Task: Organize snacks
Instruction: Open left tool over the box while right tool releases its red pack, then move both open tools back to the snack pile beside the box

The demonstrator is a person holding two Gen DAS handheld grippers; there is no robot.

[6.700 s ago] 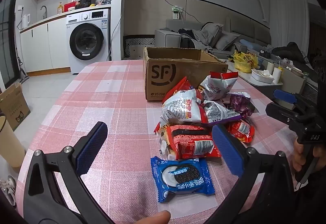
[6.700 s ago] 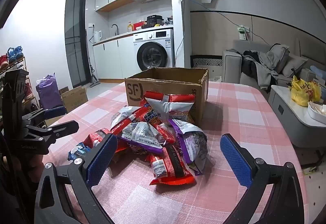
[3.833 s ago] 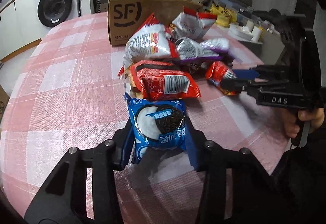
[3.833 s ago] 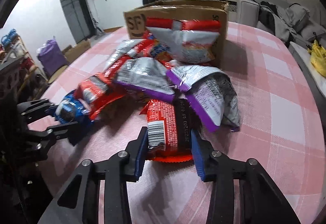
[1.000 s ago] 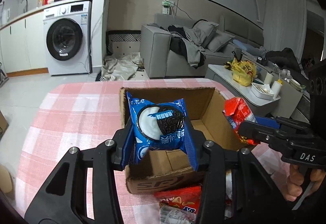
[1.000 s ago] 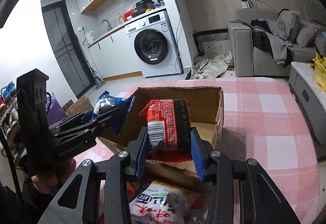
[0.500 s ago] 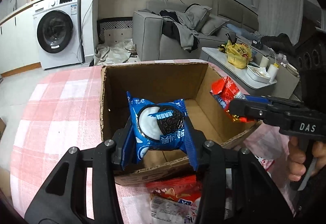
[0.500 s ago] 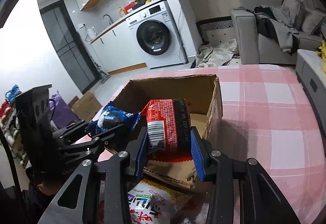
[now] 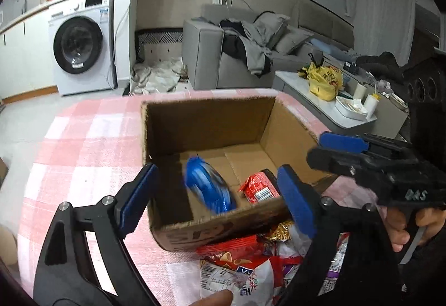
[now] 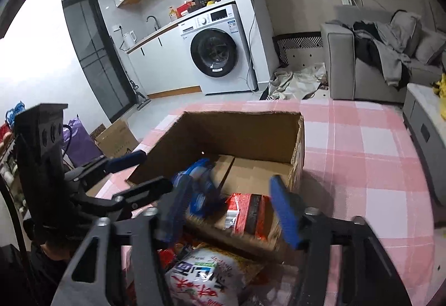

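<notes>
Both claws gape wide and hold nothing: left gripper [image 9: 220, 201] and right gripper [image 10: 232, 211] hang over the cardboard box [image 9: 211, 116]. Blurred blue cookie pack [image 9: 207, 189] and red snack pack [image 9: 259, 189] are inside the box.

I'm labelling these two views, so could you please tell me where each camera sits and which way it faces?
Left wrist: on the left gripper, looking down into the cardboard box; open jaws and right gripper show.
Right wrist: on the right gripper, facing the same box; open jaws and left gripper show.
Shared: box, blue packet, red packet.
</notes>
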